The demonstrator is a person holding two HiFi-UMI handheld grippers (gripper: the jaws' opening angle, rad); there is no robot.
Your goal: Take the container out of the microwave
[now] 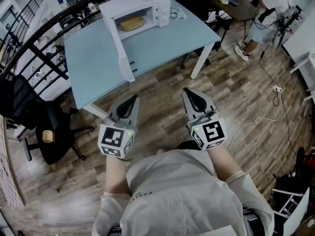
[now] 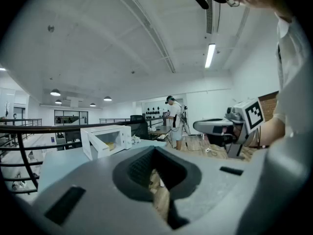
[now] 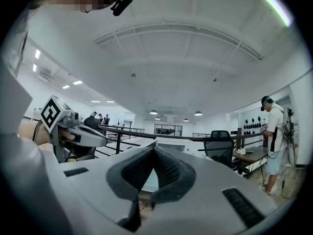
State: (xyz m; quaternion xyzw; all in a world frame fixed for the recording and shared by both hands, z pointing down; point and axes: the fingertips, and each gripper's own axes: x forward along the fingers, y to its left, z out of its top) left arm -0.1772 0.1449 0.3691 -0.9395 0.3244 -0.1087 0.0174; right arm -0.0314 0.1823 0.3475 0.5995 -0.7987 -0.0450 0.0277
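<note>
A white microwave [image 1: 147,6] stands at the far side of the light blue table [image 1: 93,63], its door [image 1: 118,48] swung wide open toward me. Inside it sits a yellow container [image 1: 132,22]. The left gripper view shows the microwave [image 2: 115,137] small and far off, with the container [image 2: 108,144] visible through the opening. My left gripper [image 1: 130,103] and right gripper [image 1: 193,96] are side by side over the wooden floor, short of the table and close to my body. Both are shut with nothing between the jaws. The right gripper [image 2: 215,126] also shows in the left gripper view.
A black office chair [image 1: 54,132] stands left of the table beside a dark railing [image 1: 39,38]. A person [image 1: 268,14] stands at the far right near another table [image 1: 236,6]. A white cable [image 1: 266,117] runs across the floor on the right. Small white packets [image 1: 177,14] lie beside the microwave.
</note>
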